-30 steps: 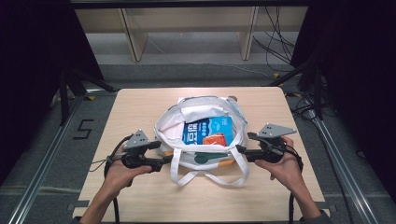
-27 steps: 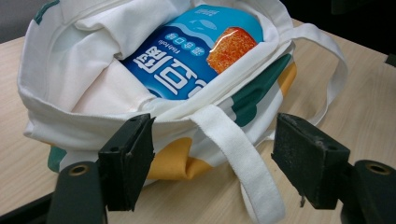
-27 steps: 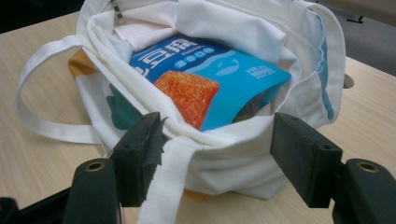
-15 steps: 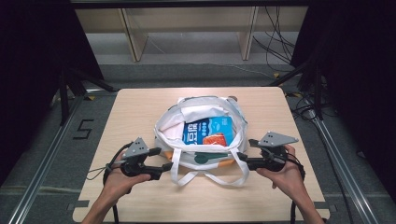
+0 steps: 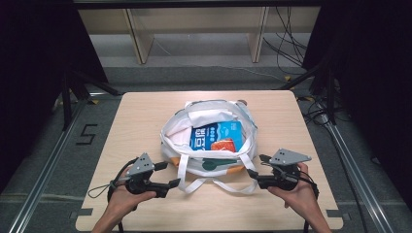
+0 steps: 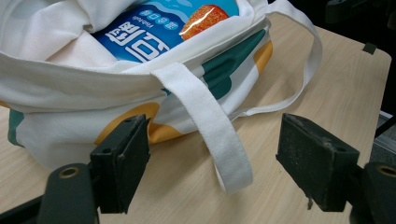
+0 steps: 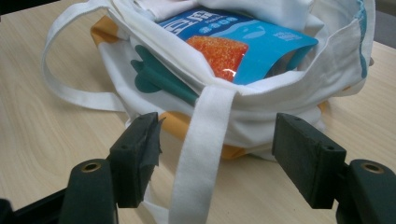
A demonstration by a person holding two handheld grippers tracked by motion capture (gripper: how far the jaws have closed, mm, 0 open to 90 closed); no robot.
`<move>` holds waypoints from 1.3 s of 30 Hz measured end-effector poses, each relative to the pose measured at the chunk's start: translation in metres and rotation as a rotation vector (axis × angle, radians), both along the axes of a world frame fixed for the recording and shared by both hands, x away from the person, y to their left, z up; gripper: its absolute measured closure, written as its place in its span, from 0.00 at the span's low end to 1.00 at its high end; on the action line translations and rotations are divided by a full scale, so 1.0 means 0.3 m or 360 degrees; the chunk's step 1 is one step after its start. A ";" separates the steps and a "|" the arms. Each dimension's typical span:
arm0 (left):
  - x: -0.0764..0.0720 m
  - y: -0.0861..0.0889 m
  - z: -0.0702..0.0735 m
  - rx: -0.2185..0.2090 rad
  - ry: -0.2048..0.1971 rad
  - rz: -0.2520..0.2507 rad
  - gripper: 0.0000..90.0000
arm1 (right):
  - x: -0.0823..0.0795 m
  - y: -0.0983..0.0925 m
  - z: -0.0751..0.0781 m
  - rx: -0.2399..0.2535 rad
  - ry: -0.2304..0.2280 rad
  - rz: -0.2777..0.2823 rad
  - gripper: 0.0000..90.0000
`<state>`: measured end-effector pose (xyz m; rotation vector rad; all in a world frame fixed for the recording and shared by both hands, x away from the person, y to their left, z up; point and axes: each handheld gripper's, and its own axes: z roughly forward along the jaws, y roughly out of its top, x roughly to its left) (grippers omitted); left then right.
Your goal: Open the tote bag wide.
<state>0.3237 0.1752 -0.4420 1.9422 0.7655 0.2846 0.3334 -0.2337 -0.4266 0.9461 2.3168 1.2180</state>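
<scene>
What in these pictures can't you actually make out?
- Blue packet: its lower part is hidden by the tote bag rim, in all views.
- The packet's small print: blurred, high view.
- The handle: its loop is cut off by the bottom edge, right gripper view.

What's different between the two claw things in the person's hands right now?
The left gripper sits lower on the table than the right gripper. The left gripper faces the bag's left end, the right gripper its right end. Both are open, each with a white strap between its jaws, ungripped.
</scene>
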 end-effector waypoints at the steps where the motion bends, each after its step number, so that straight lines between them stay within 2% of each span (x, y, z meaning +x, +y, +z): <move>1: -0.002 0.001 -0.001 0.0008 0.0005 0.0001 0.27 | 0.003 -0.005 -0.004 -0.0011 -0.0045 0.0022 0.37; 3: -0.008 0.000 -0.008 0.0010 0.0008 0.0010 0.26 | -0.006 -0.007 -0.017 -0.0007 -0.0015 0.0026 0.37; 5: -0.015 0.000 -0.015 0.0005 0.0011 0.0020 0.26 | -0.007 -0.011 -0.020 -0.0018 -0.0041 0.0019 0.37; 6: -0.020 0.000 -0.018 0.0003 0.0016 0.0019 0.26 | -0.019 -0.009 -0.024 -0.0001 0.0006 -0.0002 0.37; 7: -0.023 0.000 -0.020 0.0006 0.0016 0.0017 0.26 | -0.016 -0.016 -0.029 -0.0009 -0.0025 0.0018 0.37; 9: -0.030 -0.001 -0.024 0.0003 0.0018 0.0013 0.26 | -0.024 -0.021 -0.034 -0.0011 -0.0016 0.0015 0.36; 10: -0.032 0.000 -0.027 0.0014 0.0001 -0.0010 0.26 | -0.034 -0.021 -0.035 -0.0003 0.0015 -0.0003 0.36; 11: -0.040 -0.003 -0.030 0.0007 0.0021 0.0015 0.26 | -0.034 -0.028 -0.040 -0.0014 -0.0027 0.0008 0.36; 12: -0.043 -0.003 -0.032 0.0008 0.0023 0.0007 0.26 | -0.045 -0.026 -0.043 0.0004 0.0022 -0.0005 0.36; 13: -0.047 -0.004 -0.036 0.0004 0.0020 0.0006 0.26 | -0.043 -0.033 -0.048 -0.0012 -0.0026 0.0013 0.36; 15: -0.052 -0.002 -0.041 0.0012 0.0028 -0.0003 0.26 | -0.054 -0.037 -0.056 -0.0011 -0.0002 0.0022 0.36; 16: -0.058 -0.003 -0.045 0.0013 0.0040 0.0010 0.26 | -0.060 -0.040 -0.061 -0.0011 -0.0022 -0.0001 0.36; 17: -0.059 -0.003 -0.049 0.0002 0.0045 0.0003 0.26 | -0.070 -0.041 -0.065 0.0002 0.0012 -0.0010 0.36; 19: -0.061 0.001 -0.055 0.0015 0.0043 0.0000 0.26 | -0.077 -0.046 -0.073 -0.0011 -0.0008 -0.0009 0.36; 20: -0.065 -0.001 -0.060 -0.0004 0.0049 0.0014 0.26 | -0.081 -0.048 -0.076 -0.0010 -0.0001 -0.0014 0.36; 21: -0.067 0.003 -0.061 0.0017 0.0051 0.0021 0.26 | -0.088 -0.051 -0.081 -0.0014 0.0013 -0.0017 0.36; 22: -0.069 0.003 -0.066 0.0003 0.0061 0.0025 0.26 | -0.090 -0.054 -0.085 -0.0029 -0.0012 -0.0015 0.36; 24: -0.074 0.005 -0.074 -0.0008 0.0063 0.0036 0.26 | -0.108 -0.052 -0.094 -0.0001 0.0038 -0.0031 0.36; 26: -0.078 0.010 -0.077 0.0006 0.0065 0.0032 0.26 | -0.105 -0.059 -0.103 -0.0037 -0.0015 0.0004 0.36; 27: -0.079 0.011 -0.082 -0.0010 0.0060 0.0027 0.26 | -0.118 -0.055 -0.105 -0.0014 0.0042 -0.0025 0.36; 28: -0.083 0.013 -0.082 0.0010 0.0066 0.0041 0.26 | -0.113 -0.061 -0.109 -0.0035 -0.0010 -0.0004 0.36; 29: -0.082 0.013 -0.087 -0.0013 0.0059 0.0031 0.26 | -0.116 -0.061 -0.111 -0.0033 0.0005 0.0006 0.36; 30: -0.086 0.017 -0.086 0.0017 0.0059 0.0029 0.26 | -0.121 -0.061 -0.112 -0.0029 0.0005 -0.0013 0.35; 31: -0.088 0.015 -0.092 -0.0012 0.0059 0.0027 0.26 | -0.120 -0.064 -0.114 -0.0042 -0.0008 0.0019 0.35; 33: -0.092 0.018 -0.094 0.0014 0.0050 0.0024 0.26 | -0.134 -0.060 -0.118 -0.0022 0.0030 -0.0007 0.35; 34: -0.094 0.019 -0.097 0.0018 0.0057 0.0029 0.26 | -0.131 -0.064 -0.119 -0.0037 -0.0008 0.0003 0.34; 35: -0.098 0.018 -0.100 0.0006 0.0041 0.0028 0.26 | -0.136 -0.062 -0.121 -0.0040 0.0010 0.0003 0.32; 36: -0.102 0.017 -0.102 0.0004 0.0059 0.0035 0.26 | -0.138 -0.061 -0.124 -0.0055 0.0008 0.0008 0.31; 37: -0.104 0.018 -0.105 0.0006 0.0039 0.0031 0.26 | -0.140 -0.060 -0.127 -0.0064 -0.0007 0.0019 0.31; 38: -0.110 0.016 -0.108 0.0011 0.0051 0.0038 0.26 | -0.147 -0.056 -0.131 -0.0061 0.0013 0.0010 0.31; 39: -0.112 0.016 -0.111 0.0007 0.0054 0.0031 0.26 | -0.146 -0.059 -0.133 -0.0082 0.0000 0.0030 0.31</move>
